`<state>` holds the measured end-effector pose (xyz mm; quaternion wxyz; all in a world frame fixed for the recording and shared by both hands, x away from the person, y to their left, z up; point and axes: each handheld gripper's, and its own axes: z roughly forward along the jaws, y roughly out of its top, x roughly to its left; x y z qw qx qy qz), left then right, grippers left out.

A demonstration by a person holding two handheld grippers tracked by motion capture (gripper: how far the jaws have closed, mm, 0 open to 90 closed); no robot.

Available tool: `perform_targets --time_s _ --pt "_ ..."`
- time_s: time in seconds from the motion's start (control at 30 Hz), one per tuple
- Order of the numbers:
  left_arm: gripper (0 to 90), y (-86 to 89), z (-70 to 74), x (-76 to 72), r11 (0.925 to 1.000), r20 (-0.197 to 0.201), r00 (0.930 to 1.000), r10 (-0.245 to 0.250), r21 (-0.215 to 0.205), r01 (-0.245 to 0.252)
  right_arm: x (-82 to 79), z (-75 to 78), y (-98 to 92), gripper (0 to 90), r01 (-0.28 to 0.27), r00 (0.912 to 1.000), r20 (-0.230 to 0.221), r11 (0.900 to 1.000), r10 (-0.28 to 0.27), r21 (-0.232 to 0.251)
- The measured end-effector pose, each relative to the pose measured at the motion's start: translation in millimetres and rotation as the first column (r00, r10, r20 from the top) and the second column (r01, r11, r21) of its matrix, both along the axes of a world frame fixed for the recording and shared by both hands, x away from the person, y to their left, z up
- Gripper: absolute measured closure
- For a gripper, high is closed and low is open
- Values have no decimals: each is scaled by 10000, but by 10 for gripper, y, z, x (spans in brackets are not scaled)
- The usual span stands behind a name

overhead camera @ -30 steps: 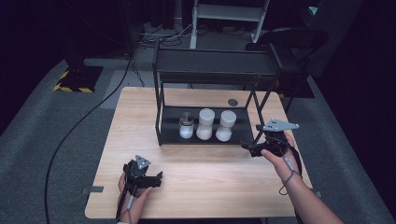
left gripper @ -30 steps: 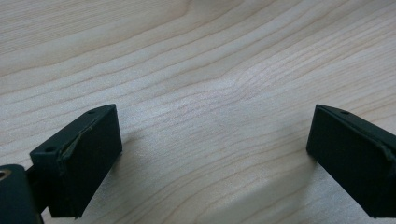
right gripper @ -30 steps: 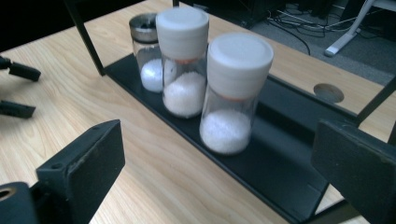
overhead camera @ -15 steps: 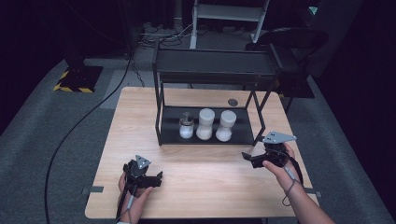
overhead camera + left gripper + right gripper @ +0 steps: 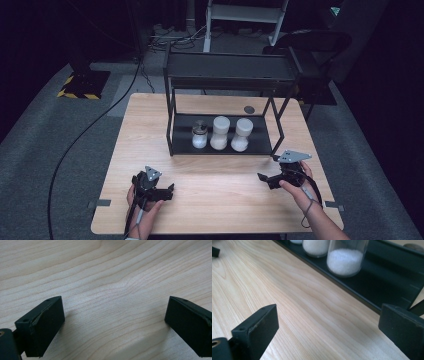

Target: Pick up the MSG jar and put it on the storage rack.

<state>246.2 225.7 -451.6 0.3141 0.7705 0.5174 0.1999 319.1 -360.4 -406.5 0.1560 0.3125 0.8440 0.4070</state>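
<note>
Table (image 5: 225, 195): pale wood, wavy grain. Rack (image 5: 227, 80): black metal. Three jars (image 5: 220, 134): clear glass, white granules, one with a dark lid. Both grippers, left (image 5: 161, 192) and right (image 5: 267, 179): black, grey top plates. Floor: grey carpet.

No text, label, brand or number can be read on anything here. The jars (image 5: 220, 133) on the rack (image 5: 225, 80) carry no legible label. The one sign-like marking is a strip of yellow and black hazard stripes (image 5: 76, 93) on the edge of a dark base standing on the floor to the left.
</note>
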Motion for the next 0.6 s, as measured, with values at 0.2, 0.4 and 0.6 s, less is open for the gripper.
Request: perform_targets --time_s 0.2,0.4,0.6 --pt "26 0 -2 -1 10000 6 10000 7 -12 -7 -8 -108 5 26 33 9999 -160 9998 -36 -193" --pt "25 0 0 0 10000 0 10000 -3 3 3 -22 -211 -9 25 52 9997 -250 9994 -61 -346" --pt "26 -1 -2 -1 10000 1 10000 15 -17 -15 -43 -304 -42 26 153 9990 -412 9992 -169 -377"
